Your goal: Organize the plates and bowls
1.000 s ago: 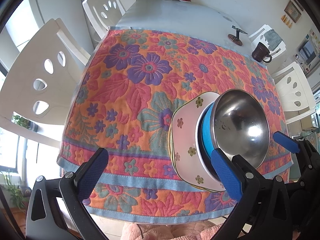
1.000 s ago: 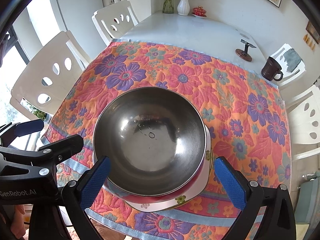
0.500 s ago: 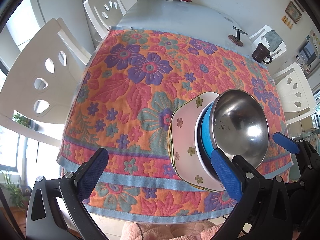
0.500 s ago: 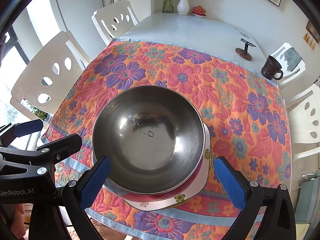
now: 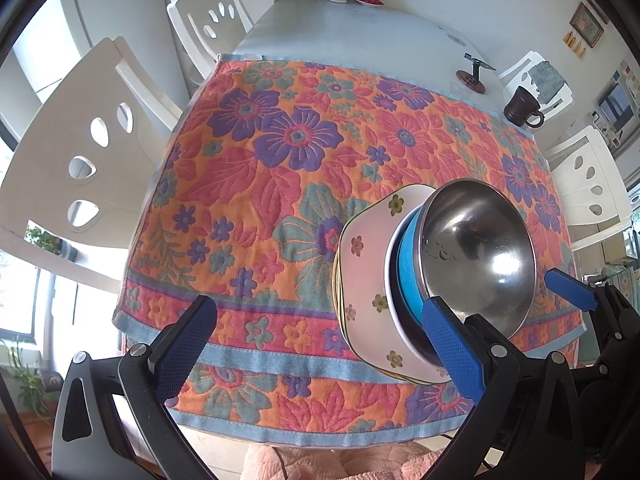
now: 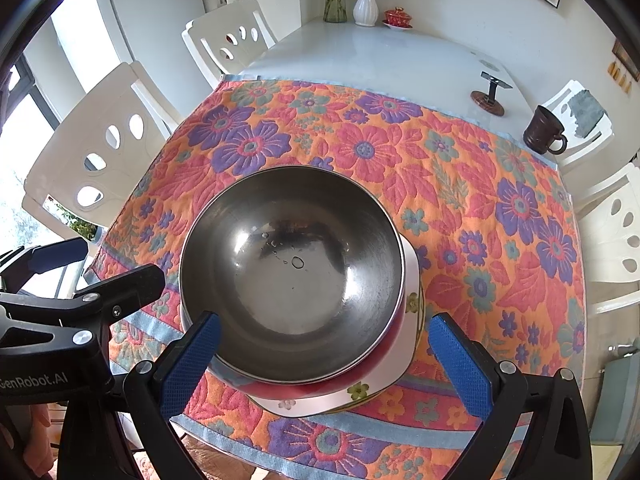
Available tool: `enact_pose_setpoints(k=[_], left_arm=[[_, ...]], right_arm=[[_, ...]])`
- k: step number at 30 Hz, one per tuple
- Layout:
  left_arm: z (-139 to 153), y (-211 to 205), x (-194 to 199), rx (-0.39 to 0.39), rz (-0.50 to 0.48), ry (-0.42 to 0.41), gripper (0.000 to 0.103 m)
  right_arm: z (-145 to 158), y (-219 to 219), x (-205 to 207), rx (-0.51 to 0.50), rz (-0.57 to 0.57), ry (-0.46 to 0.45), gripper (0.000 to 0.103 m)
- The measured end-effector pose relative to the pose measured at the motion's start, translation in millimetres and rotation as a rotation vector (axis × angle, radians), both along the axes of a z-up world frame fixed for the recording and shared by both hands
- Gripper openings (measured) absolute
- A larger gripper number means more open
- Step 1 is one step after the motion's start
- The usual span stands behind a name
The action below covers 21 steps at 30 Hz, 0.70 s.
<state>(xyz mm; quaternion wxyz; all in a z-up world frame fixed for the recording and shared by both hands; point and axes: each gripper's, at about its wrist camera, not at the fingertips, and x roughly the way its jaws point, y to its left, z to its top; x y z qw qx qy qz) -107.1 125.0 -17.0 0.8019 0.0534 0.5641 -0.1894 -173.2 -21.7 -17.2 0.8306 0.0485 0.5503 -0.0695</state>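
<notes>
A steel bowl (image 6: 292, 272) sits on top of a stack near the table's front edge. Under it are a blue bowl (image 5: 406, 276), a red one (image 6: 304, 391) and white flowered plates (image 5: 366, 276). The steel bowl also shows in the left wrist view (image 5: 476, 252). My right gripper (image 6: 324, 356) is open, its blue fingers either side of the stack's near rim, empty. My left gripper (image 5: 320, 344) is open and empty, left of the stack, its right finger (image 5: 452, 348) close to the plates.
The floral cloth (image 5: 280, 168) covers the near half of the white table (image 6: 380, 56). A brown mug (image 6: 544, 130), a small stand (image 6: 488, 98), vases (image 6: 366, 6) and a red lidded dish (image 6: 397, 17) stand far back. White chairs (image 5: 80, 152) ring the table.
The right gripper has edged slightly closer to the stack, so the bowl sits a little lower between its fingers. The left gripper has hardly moved.
</notes>
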Motion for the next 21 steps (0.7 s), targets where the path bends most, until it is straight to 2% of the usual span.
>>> enact_pose_setpoints(k=[21], left_arm=[[1.4, -3.9, -0.5, 0.009, 0.010, -0.003, 0.102]], right_arm=[[-0.6, -1.2, 0.2, 0.005, 0.002, 0.002, 0.103]])
